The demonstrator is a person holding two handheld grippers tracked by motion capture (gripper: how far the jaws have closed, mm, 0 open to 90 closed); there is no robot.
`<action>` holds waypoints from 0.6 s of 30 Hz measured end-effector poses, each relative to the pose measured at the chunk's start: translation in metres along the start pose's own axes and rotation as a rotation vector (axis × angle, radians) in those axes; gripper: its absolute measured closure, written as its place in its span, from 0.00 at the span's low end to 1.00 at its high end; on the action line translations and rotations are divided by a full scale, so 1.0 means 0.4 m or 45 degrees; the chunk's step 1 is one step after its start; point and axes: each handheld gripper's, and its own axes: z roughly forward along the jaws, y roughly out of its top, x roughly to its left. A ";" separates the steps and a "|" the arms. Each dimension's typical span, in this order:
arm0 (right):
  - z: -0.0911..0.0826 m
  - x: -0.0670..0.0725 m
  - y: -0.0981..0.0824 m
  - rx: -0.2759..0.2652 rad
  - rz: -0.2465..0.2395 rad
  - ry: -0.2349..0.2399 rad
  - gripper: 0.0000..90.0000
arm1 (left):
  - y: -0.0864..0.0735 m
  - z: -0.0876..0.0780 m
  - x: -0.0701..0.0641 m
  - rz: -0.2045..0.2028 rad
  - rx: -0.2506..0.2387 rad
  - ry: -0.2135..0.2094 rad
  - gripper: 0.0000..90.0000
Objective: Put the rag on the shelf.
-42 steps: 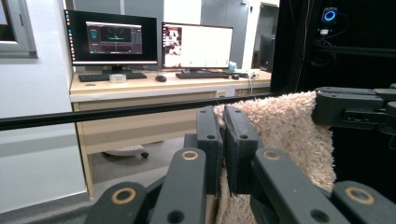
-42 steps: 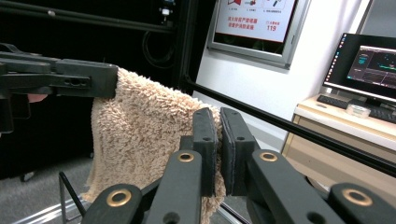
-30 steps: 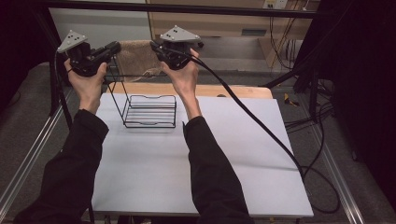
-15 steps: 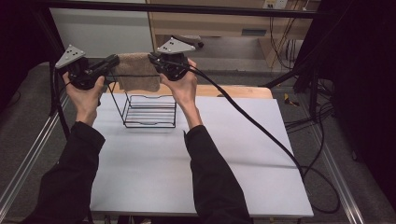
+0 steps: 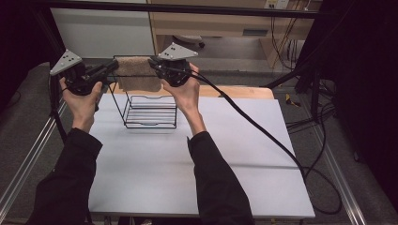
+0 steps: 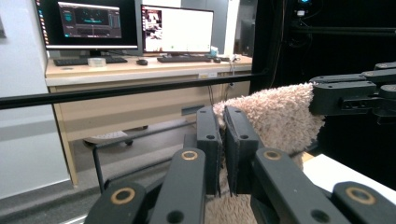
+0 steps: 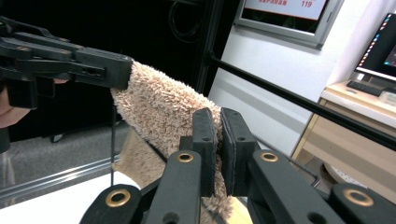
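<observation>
The towel (image 5: 137, 75) is a beige cloth with a thick, fluffy and rough pile, and it looks matt. The two grippers, left (image 5: 109, 69) and right (image 5: 155, 64), are of black matt plastic with brass-coloured rings at the joints, and each one carries a grey smooth plate. The rack (image 5: 149, 110) is of thin black wire, the table (image 5: 155, 173) has a white, smooth and matt top with a light wooden edge at the far side, and the sleeves (image 5: 65, 187) are of dark matt cloth.
</observation>
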 end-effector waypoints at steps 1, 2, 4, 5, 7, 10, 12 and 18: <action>-0.003 0.002 -0.003 0.007 -0.003 0.005 0.95 | -0.004 0.000 0.000 0.001 0.008 -0.002 0.95; -0.005 0.005 -0.006 0.009 -0.005 0.008 0.95 | -0.008 -0.001 -0.001 -0.001 0.017 -0.006 0.94; -0.009 0.011 -0.011 0.019 -0.012 0.015 0.95 | -0.014 -0.005 -0.001 -0.002 0.034 -0.013 0.94; -0.011 0.015 -0.013 0.026 -0.019 0.018 0.95 | -0.017 -0.007 -0.002 0.003 0.037 -0.012 0.94; -0.014 0.022 -0.015 0.035 -0.035 0.024 0.95 | -0.019 -0.013 -0.005 0.014 0.048 -0.010 0.94; -0.017 0.031 -0.020 0.044 -0.042 0.029 0.94 | -0.023 -0.022 -0.009 0.019 0.062 -0.014 0.94; -0.020 0.034 -0.027 0.052 -0.037 0.034 0.94 | -0.026 -0.025 -0.012 0.017 0.078 -0.020 0.94; -0.023 0.040 -0.046 0.069 -0.022 0.049 0.94 | -0.017 -0.034 -0.017 0.005 0.126 -0.015 0.90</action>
